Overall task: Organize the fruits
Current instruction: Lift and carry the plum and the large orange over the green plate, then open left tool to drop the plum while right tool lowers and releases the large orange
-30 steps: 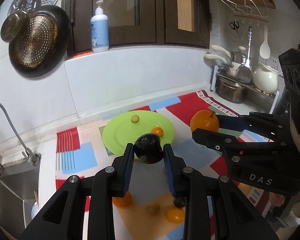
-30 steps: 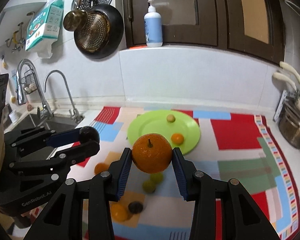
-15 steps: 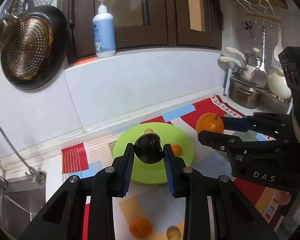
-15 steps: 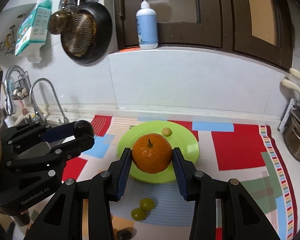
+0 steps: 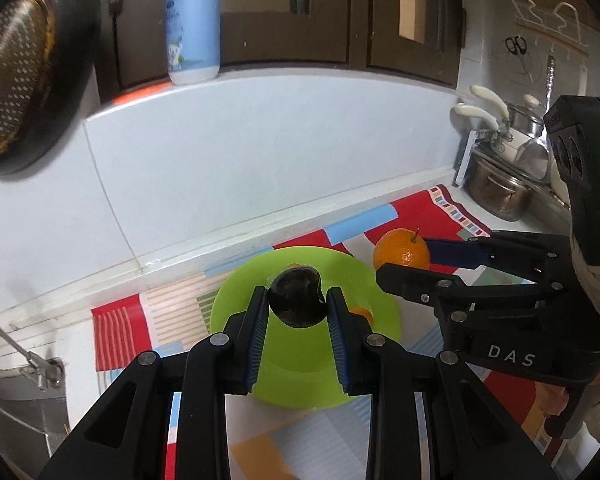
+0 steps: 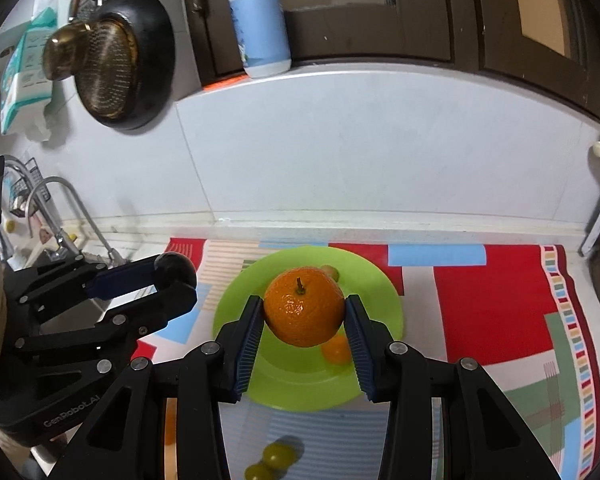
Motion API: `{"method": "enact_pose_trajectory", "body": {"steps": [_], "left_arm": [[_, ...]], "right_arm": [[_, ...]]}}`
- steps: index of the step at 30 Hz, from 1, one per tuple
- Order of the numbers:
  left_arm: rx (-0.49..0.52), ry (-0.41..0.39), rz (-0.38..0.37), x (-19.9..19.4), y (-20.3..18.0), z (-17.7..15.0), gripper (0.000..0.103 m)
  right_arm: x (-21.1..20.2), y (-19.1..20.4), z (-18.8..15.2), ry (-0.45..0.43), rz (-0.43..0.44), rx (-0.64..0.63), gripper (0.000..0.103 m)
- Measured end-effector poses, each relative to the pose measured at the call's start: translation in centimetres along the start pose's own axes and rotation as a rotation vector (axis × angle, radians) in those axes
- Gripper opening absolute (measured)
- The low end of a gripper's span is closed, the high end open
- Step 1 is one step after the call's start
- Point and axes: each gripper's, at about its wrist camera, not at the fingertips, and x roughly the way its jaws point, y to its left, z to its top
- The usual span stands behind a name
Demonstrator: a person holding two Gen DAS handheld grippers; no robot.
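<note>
My left gripper (image 5: 298, 308) is shut on a dark round fruit (image 5: 296, 296) and holds it above the green plate (image 5: 292, 376). My right gripper (image 6: 304, 314) is shut on a large orange (image 6: 304, 306), also above the green plate (image 6: 300, 388). On the plate lie a small orange fruit (image 6: 336, 350) and a small yellow-green fruit (image 6: 331, 272), both partly hidden. The right gripper with its orange (image 5: 400, 250) shows at the right in the left wrist view. The left gripper with the dark fruit (image 6: 175, 270) shows at the left in the right wrist view.
Two green fruits (image 6: 274, 460) lie on the patchwork mat (image 6: 500, 320) in front of the plate. A sink and tap (image 6: 60, 208) are at the left. A steel pot (image 5: 496, 196) stands at the right. The tiled wall rises behind the plate.
Both grippers have moved forward with their fruits, from over the loose fruit on the mat to above the green plate. Both stay shut.
</note>
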Motion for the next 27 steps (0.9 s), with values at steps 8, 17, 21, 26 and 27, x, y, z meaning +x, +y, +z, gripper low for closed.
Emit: {"method": "enact_pose_trajectory", "body": {"steps": [8, 17, 21, 26, 27], "left_arm": [[-0.020, 0.075, -0.011, 5.0, 1.6, 0.4, 0.030], [-0.028, 0.139, -0.015, 9.5, 2.8, 0.1, 0.030], [-0.026, 0.165, -0.016, 11.2, 3.3, -0.1, 0.030], [-0.026, 0.194, -0.022, 13.0, 3.7, -0.5, 0.030], [-0.026, 0.198, -0.023, 13.3, 3.8, -0.6, 0.030]], "right_arm": [[4.2, -1.7, 0.9, 0.056, -0.004, 0.032, 0.042], [8.7, -3.1, 0.8, 0.121, -0.007, 0.037, 0.042], [10.2, -3.4, 0.7, 0.145, -0.004, 0.037, 0.042], [11.8, -3.9, 0.4, 0.183, 0.004, 0.038, 0.042], [12.1, -4.0, 0.3, 0.188, 0.005, 0.039, 0.042]]}}
